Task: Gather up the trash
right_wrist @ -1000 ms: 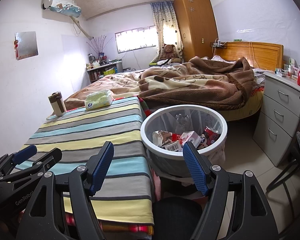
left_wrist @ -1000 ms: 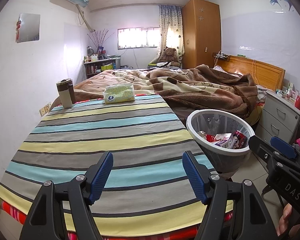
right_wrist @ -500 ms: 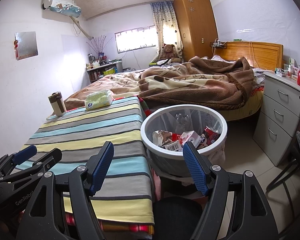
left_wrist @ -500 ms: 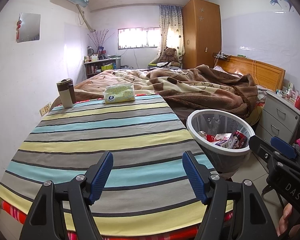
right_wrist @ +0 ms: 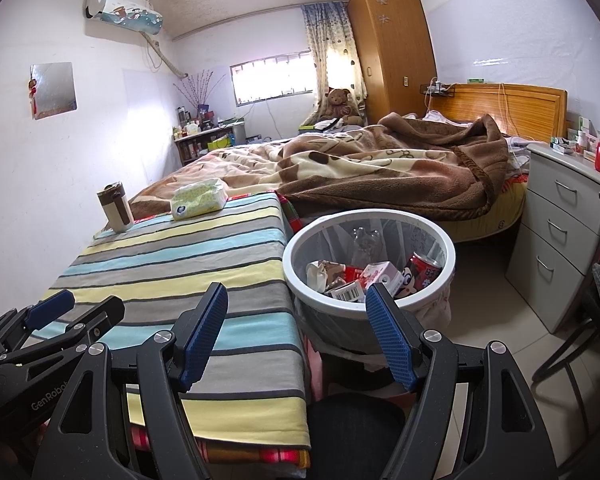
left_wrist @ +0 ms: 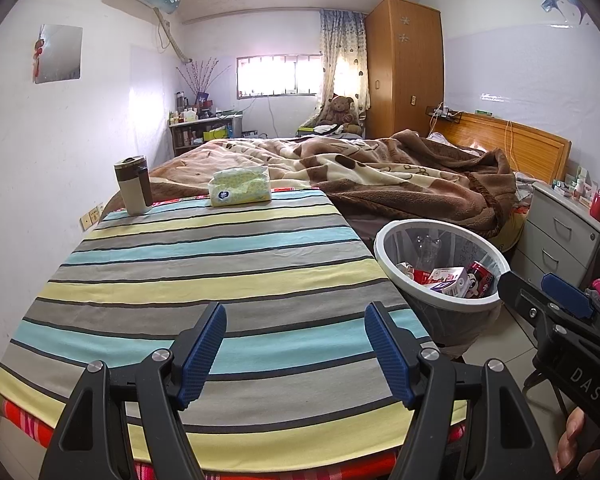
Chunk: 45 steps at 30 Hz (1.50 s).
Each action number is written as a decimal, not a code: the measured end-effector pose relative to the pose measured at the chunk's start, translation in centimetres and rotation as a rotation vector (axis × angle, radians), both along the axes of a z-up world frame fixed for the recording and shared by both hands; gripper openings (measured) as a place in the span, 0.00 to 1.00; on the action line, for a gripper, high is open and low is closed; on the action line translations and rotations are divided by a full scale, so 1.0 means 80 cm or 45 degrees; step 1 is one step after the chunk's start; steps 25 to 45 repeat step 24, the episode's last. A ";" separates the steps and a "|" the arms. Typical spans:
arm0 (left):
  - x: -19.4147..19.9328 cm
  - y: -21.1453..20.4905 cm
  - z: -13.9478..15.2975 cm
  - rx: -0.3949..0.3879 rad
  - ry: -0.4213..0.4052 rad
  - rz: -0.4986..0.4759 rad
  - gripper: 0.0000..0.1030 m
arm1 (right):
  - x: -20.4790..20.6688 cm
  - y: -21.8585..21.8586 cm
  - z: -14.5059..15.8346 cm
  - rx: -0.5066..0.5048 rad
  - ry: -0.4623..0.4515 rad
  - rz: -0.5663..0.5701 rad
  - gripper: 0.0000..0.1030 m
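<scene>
A white-rimmed waste basket (left_wrist: 384, 246) (right_wrist: 296, 276) stands on the floor right of the striped table (left_wrist: 204, 264) (right_wrist: 188, 256). It holds a red can (right_wrist: 424, 272), a small carton (right_wrist: 384, 276), crumpled paper and a clear bottle. My left gripper (left_wrist: 296, 348) is open and empty over the table's near edge. My right gripper (right_wrist: 298, 332) is open and empty, low in front of the basket. Each gripper also shows at the edge of the other's view.
A brown tumbler (left_wrist: 134, 186) and a tissue pack (left_wrist: 240, 188) stand at the table's far end. A bed with a brown blanket (left_wrist: 380, 176) lies behind. A grey drawer unit (right_wrist: 560, 232) stands at the right, with a black stool (right_wrist: 352, 432) below my right gripper.
</scene>
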<state>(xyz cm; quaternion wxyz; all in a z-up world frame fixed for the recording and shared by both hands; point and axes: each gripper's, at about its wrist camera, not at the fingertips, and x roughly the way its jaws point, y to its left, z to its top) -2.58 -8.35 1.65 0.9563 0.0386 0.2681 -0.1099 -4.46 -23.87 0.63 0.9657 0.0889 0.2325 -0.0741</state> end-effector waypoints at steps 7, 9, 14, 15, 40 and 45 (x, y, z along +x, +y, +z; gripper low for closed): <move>0.000 0.000 0.000 0.000 -0.001 0.002 0.69 | 0.000 0.000 0.000 0.000 0.002 -0.001 0.71; 0.000 0.001 0.001 0.000 0.000 0.002 0.69 | 0.000 0.000 0.000 0.000 0.000 -0.001 0.71; 0.000 0.001 0.001 0.000 0.001 0.002 0.69 | 0.000 0.000 0.000 0.001 0.001 -0.001 0.71; -0.001 0.001 0.002 0.000 0.001 0.000 0.69 | 0.000 0.000 0.001 0.001 0.001 -0.002 0.71; -0.001 0.000 0.001 -0.005 0.002 0.000 0.69 | 0.000 0.001 0.000 0.000 0.002 -0.002 0.71; -0.001 0.000 0.001 -0.005 0.002 0.000 0.69 | 0.000 0.001 0.000 0.000 0.002 -0.002 0.71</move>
